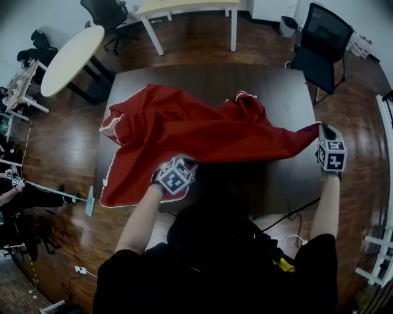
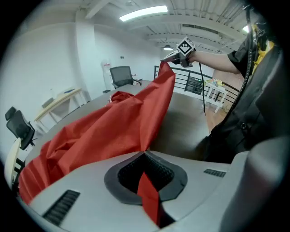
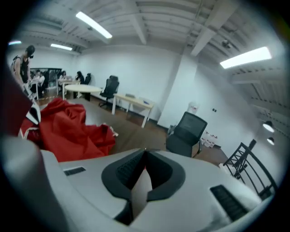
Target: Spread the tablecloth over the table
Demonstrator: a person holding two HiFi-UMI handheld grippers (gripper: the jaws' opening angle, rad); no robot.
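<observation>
A red tablecloth with a pale hem lies bunched over the left and middle of the dark table. Its near edge is lifted and stretched between my two grippers. My left gripper at the near edge is shut on the cloth; a red fold runs between its jaws. My right gripper is raised over the table's right side, shut on a cloth corner. In the left gripper view that corner hangs from the right gripper. In the right gripper view a pale strip sits between the shut jaws, with the cloth's heap at the left.
A black office chair stands at the table's far right corner. An oval white table and another chair are at the far left, a light desk beyond. Cables trail off the near edge. A person sits at the left.
</observation>
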